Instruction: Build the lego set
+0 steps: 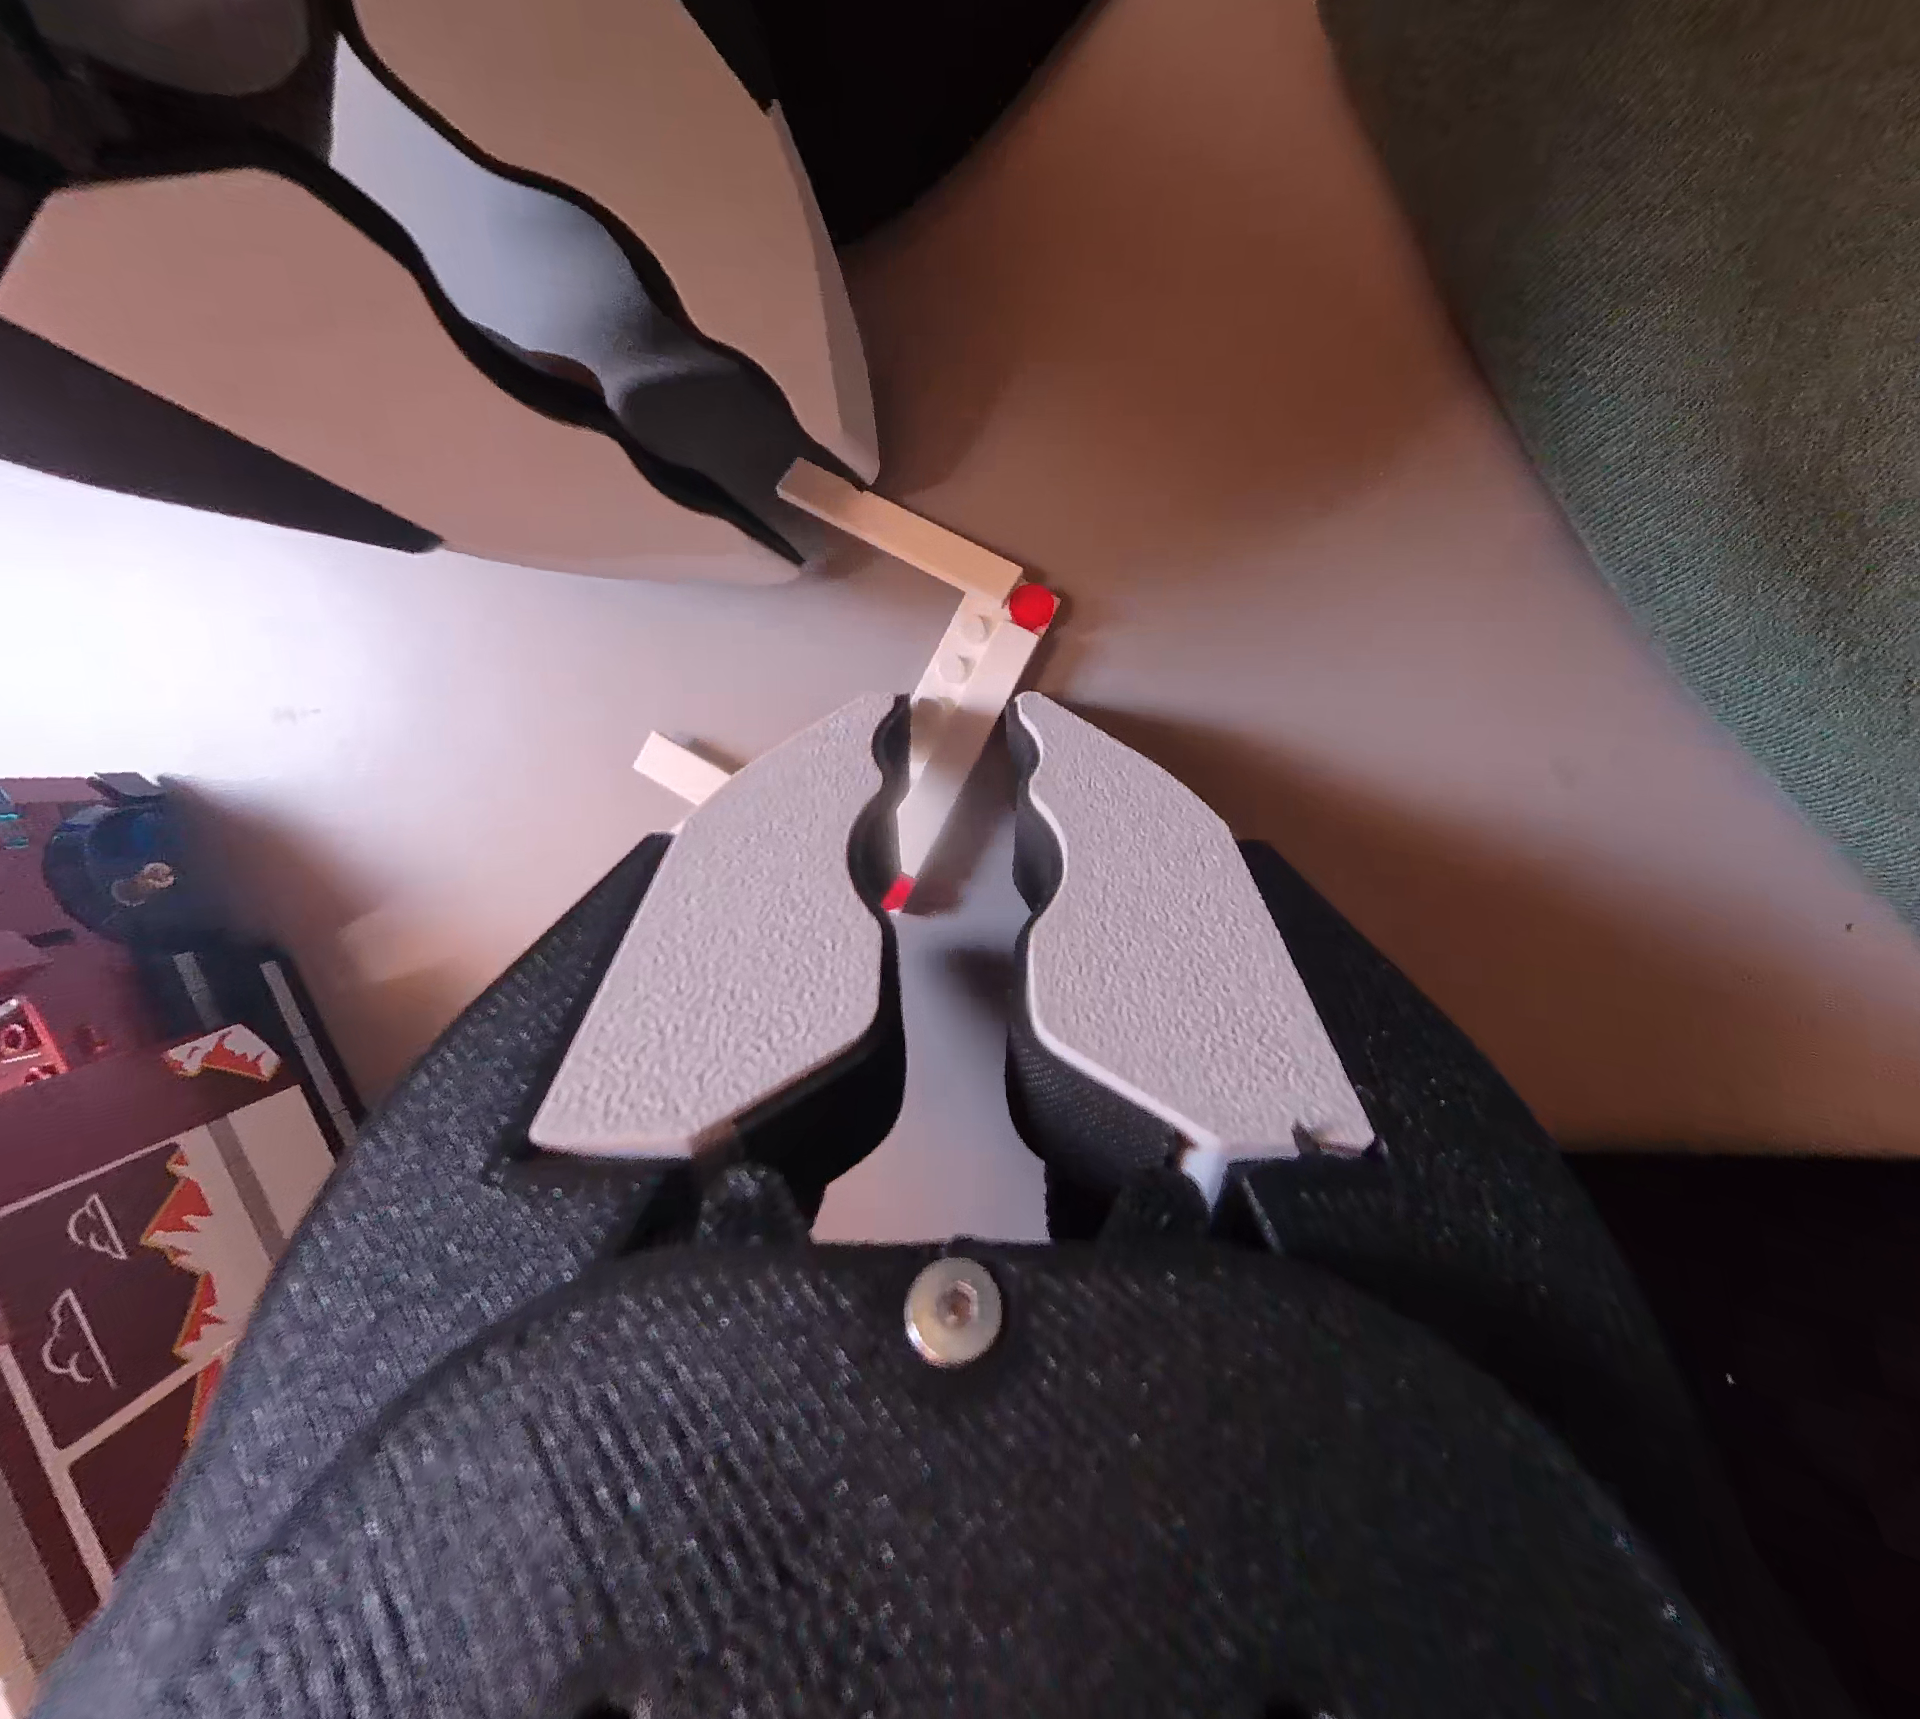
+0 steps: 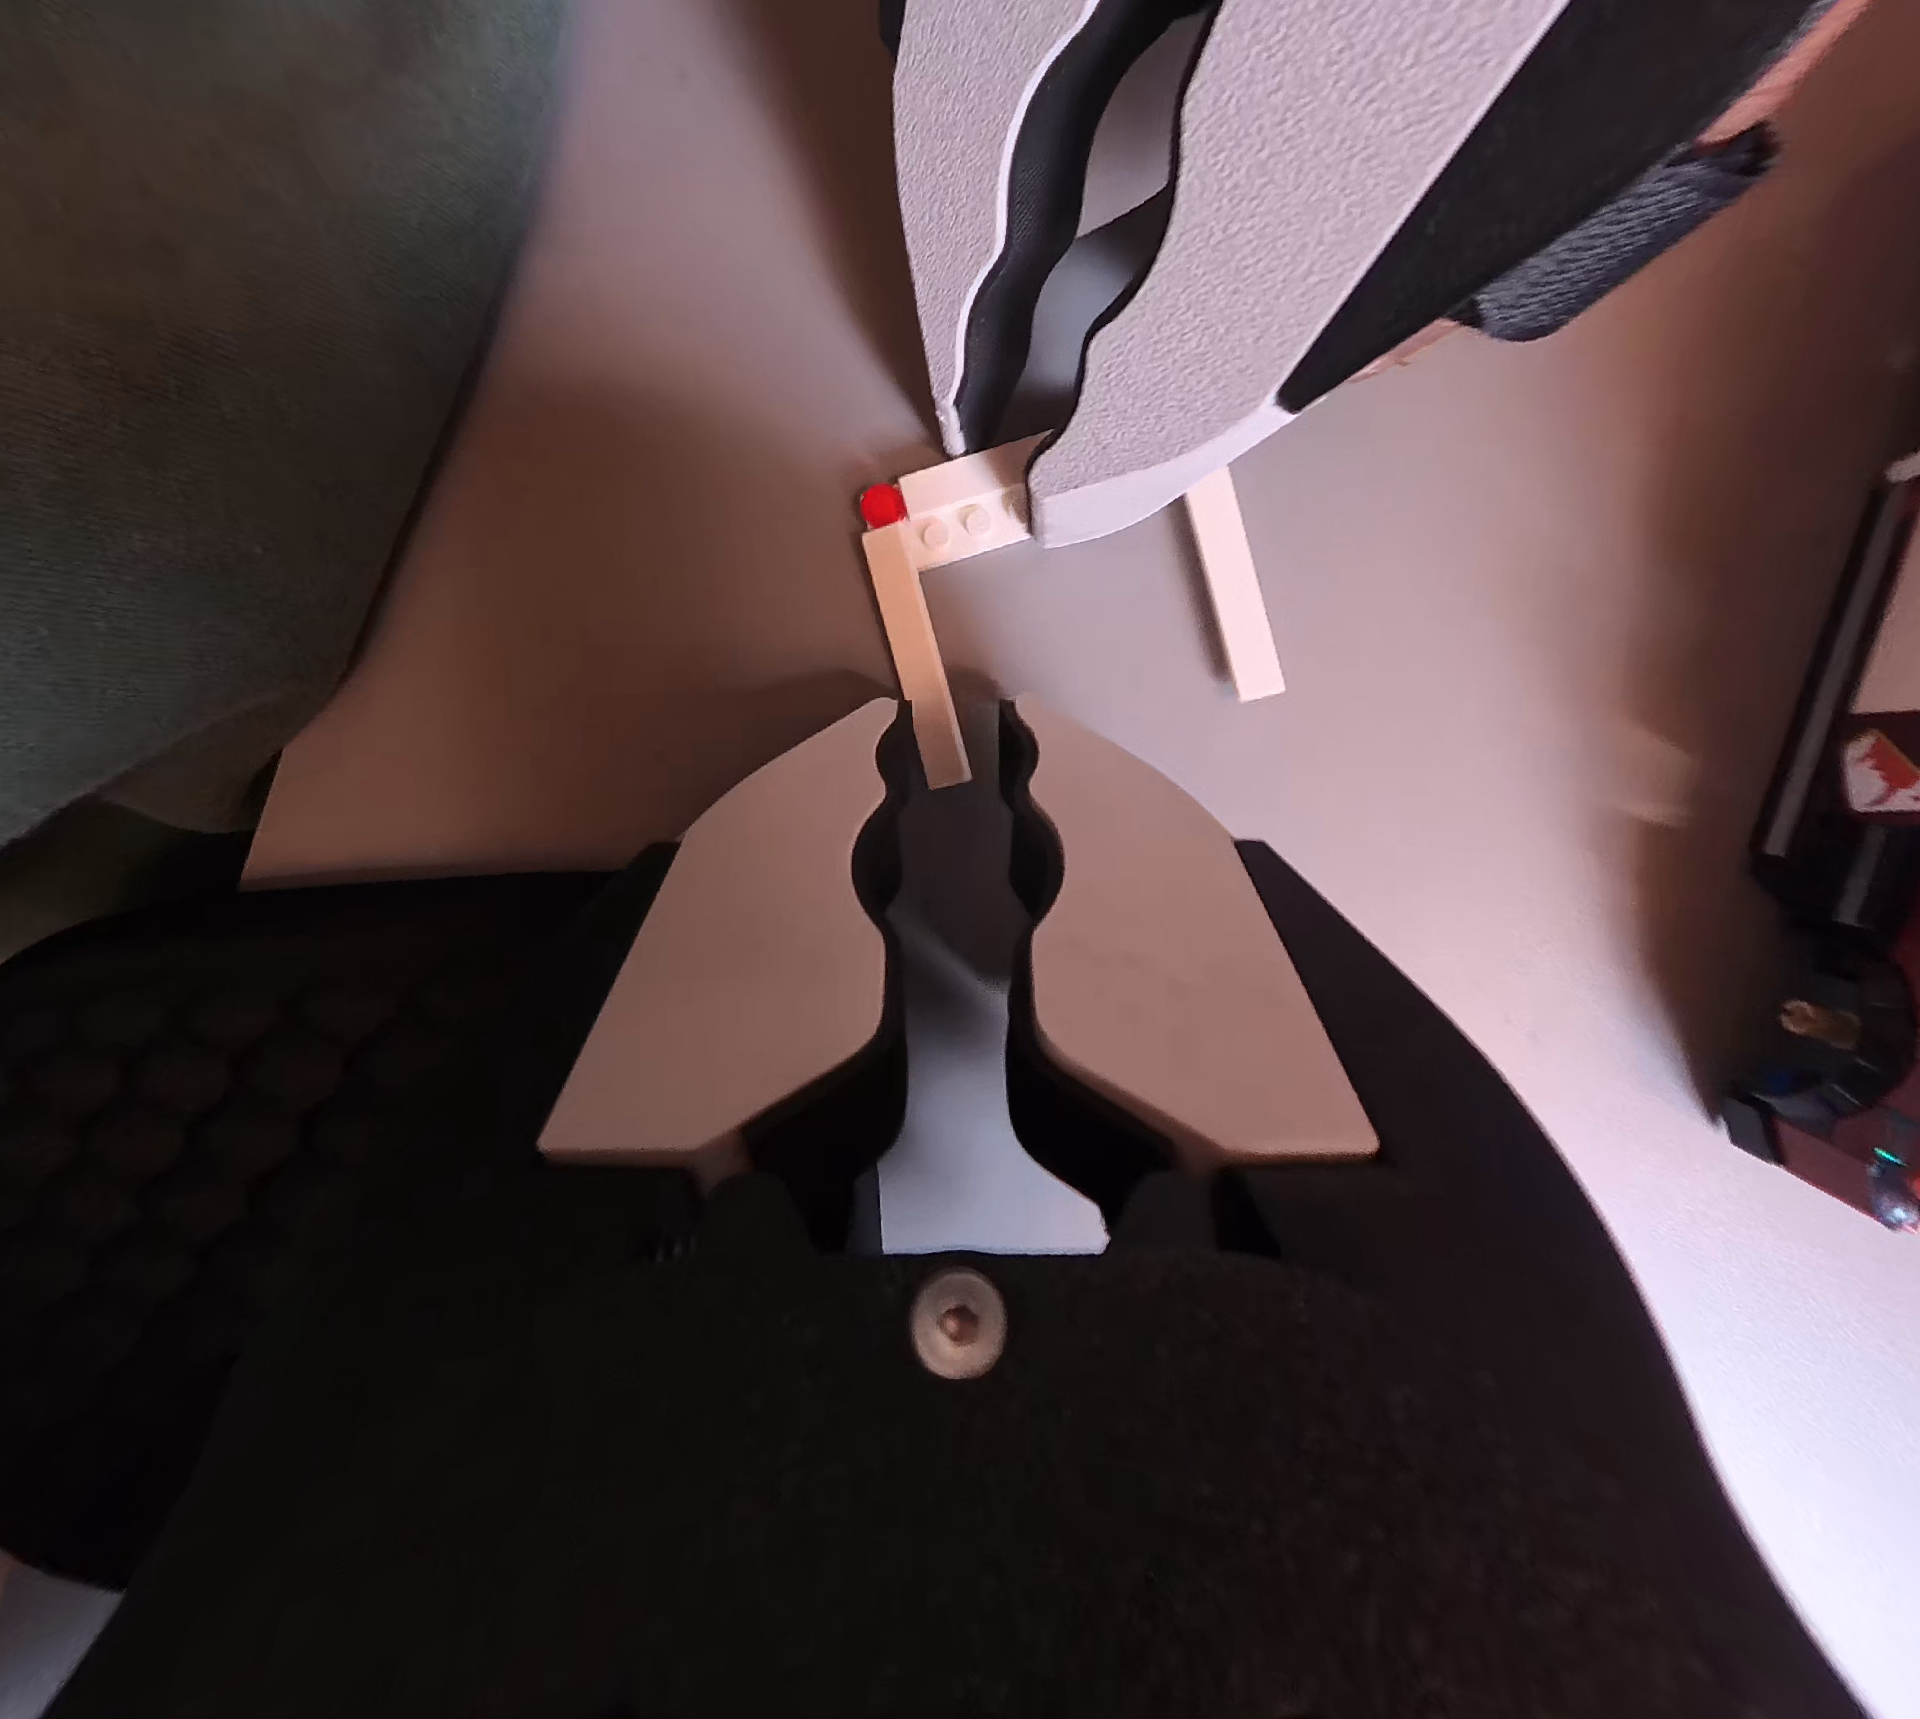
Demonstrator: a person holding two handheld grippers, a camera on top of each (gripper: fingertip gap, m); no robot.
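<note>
My left gripper pinches the studded white plate narrowly, holding it over the grey table. My right gripper stands narrow around the smooth white strip, a gap beside one pad. The strip meets the plate's end by a red stud; a spare strip lies near.

Left tongs and right tongs slightly parted, tips converging

Smooth plastic white bricks lie on a seemingly matt table.
</note>
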